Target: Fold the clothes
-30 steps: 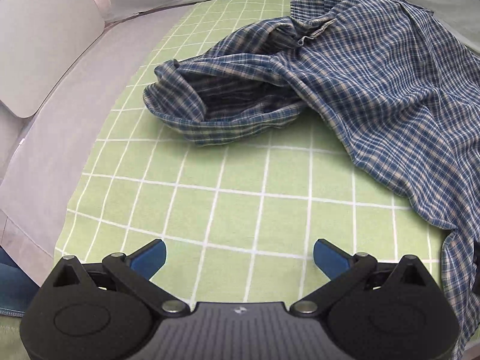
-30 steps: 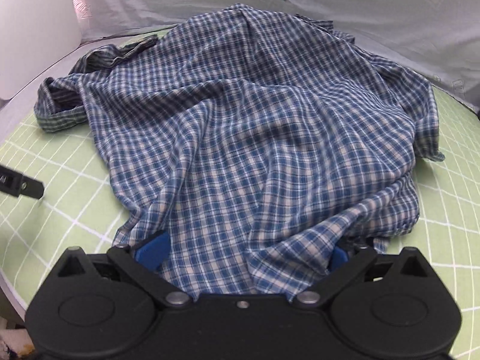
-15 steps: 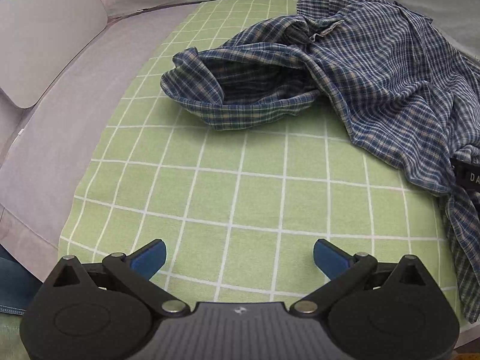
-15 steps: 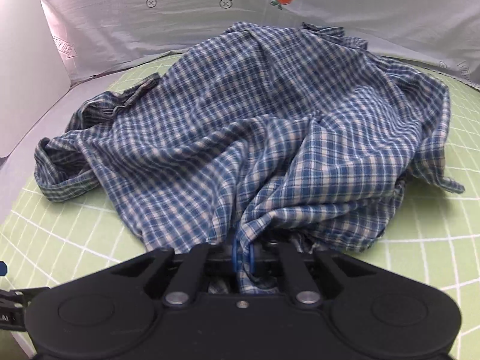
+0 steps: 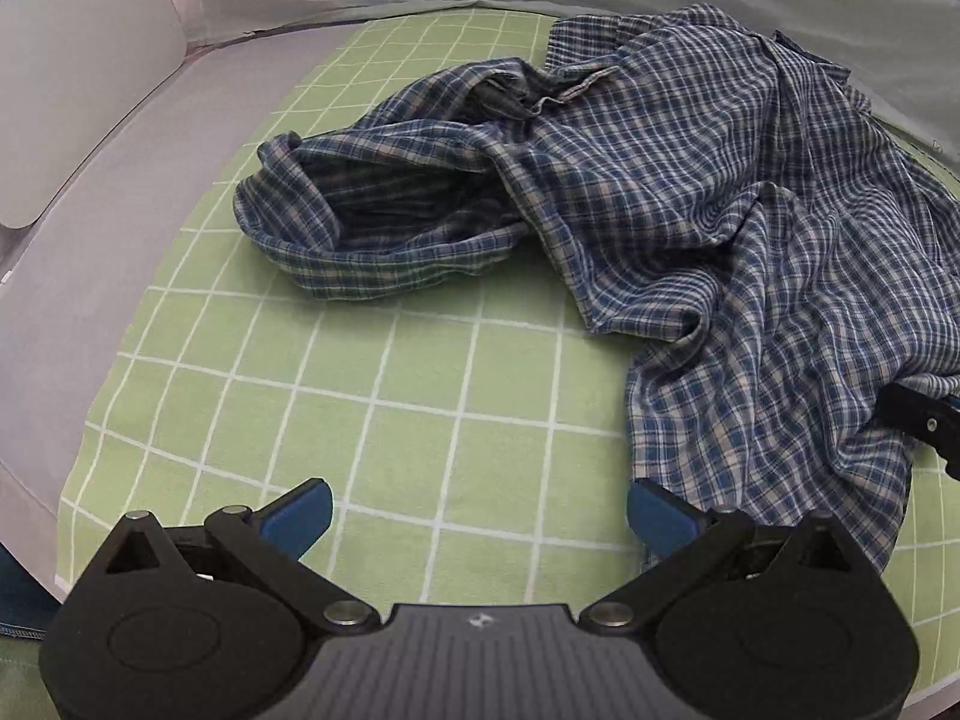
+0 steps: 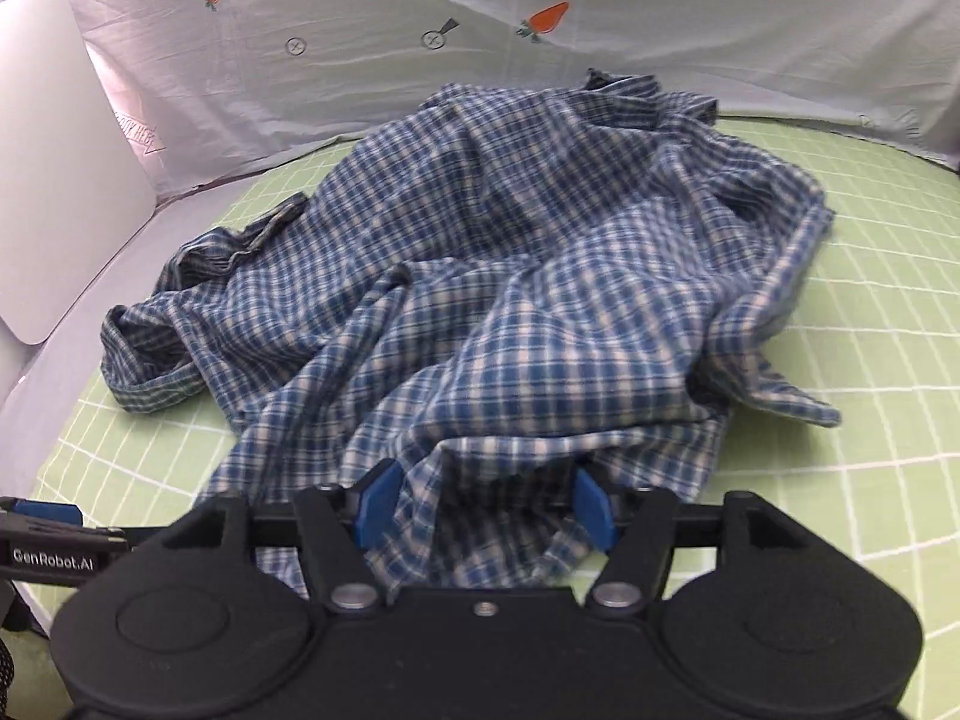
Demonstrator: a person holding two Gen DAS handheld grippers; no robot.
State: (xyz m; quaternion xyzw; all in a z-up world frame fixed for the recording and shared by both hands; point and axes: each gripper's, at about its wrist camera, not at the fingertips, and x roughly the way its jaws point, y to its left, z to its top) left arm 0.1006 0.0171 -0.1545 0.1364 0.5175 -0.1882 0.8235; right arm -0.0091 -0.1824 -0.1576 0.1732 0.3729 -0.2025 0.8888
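Observation:
A crumpled blue-and-white plaid shirt lies on the green grid mat. One sleeve with an open cuff sticks out to the left. My left gripper is open and empty above the mat, with the shirt's near edge beside its right finger. My right gripper is open, its blue pads either side of the shirt's near hem, which lies bunched between them. The shirt fills the right wrist view. The right gripper's body also shows in the left wrist view.
A grey sheet with carrot prints rises behind the mat. A white board stands at the far left. The left gripper's finger shows at the lower left of the right wrist view.
My right gripper shut on the shirt's hem half a second ago and has now opened again, cloth still between the pads. The shirt has bunched up and shifted back. My left gripper stays open.

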